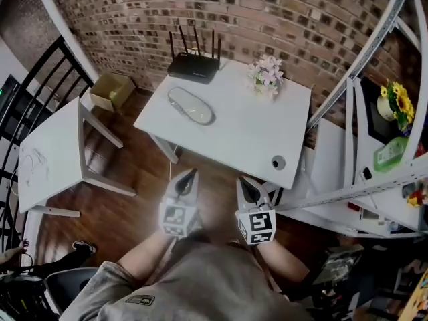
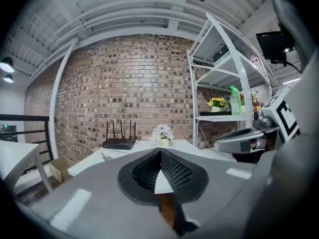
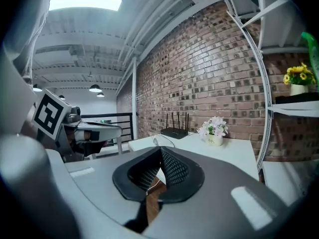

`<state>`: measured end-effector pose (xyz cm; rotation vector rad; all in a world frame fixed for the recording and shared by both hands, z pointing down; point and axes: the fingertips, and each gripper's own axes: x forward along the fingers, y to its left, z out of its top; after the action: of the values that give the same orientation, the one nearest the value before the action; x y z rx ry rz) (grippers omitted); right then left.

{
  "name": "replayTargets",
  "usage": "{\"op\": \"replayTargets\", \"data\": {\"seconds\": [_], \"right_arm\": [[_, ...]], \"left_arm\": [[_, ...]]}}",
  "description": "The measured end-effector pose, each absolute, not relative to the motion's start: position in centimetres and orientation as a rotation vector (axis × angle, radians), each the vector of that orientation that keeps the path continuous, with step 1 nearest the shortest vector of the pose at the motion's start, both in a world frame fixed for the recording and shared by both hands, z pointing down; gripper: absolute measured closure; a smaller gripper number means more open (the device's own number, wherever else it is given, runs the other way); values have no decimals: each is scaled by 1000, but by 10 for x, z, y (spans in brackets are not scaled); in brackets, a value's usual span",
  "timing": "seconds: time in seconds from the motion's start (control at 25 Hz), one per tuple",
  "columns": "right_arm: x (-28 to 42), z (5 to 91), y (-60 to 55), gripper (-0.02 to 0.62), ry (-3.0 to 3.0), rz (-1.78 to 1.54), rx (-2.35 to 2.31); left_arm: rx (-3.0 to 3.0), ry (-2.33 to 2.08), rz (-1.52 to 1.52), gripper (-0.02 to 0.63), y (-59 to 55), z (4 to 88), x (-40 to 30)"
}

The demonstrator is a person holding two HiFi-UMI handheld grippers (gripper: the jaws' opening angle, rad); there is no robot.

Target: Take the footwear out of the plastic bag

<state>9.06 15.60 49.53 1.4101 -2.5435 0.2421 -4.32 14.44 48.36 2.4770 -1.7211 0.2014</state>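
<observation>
The white worktop (image 1: pixel 234 129) fills the upper centre of the head view, against a brick wall. A metal shelving unit (image 1: pixel 374 186) bounds it at right, and a smaller side table (image 1: pixel 50 156) stands well apart at left. The plastic bag (image 1: pixel 190 105) lies flat toward the worktop's upper left, untouched, with the footwear apparently inside. A router (image 1: pixel 194 65) and flowers (image 1: pixel 265 74) stand behind it; neither blocks the approach. The left gripper (image 1: pixel 188 174) and right gripper (image 1: pixel 244 181) hang side by side at lower centre, short of the worktop, jaws closed on nothing. In my judgement they must open before any grasp.
</observation>
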Motion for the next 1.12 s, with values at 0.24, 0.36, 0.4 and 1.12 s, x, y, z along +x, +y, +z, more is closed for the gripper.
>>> {"op": "replayTargets", "data": {"seconds": [0.24, 0.36, 0.4, 1.12], "right_arm": [[45, 498, 104, 581, -2479, 236, 1479], [30, 504, 84, 581, -2446, 242, 1493], [27, 507, 79, 581, -2438, 248, 1492], [35, 561, -47, 581, -2458, 373, 1352]], "left_arm": [[2496, -1667, 236, 604, 89, 497, -98], [2507, -1654, 265, 604, 65, 505, -118], [2502, -1653, 271, 604, 58, 507, -123], [2501, -1705, 687, 604, -60, 562, -125]]}}
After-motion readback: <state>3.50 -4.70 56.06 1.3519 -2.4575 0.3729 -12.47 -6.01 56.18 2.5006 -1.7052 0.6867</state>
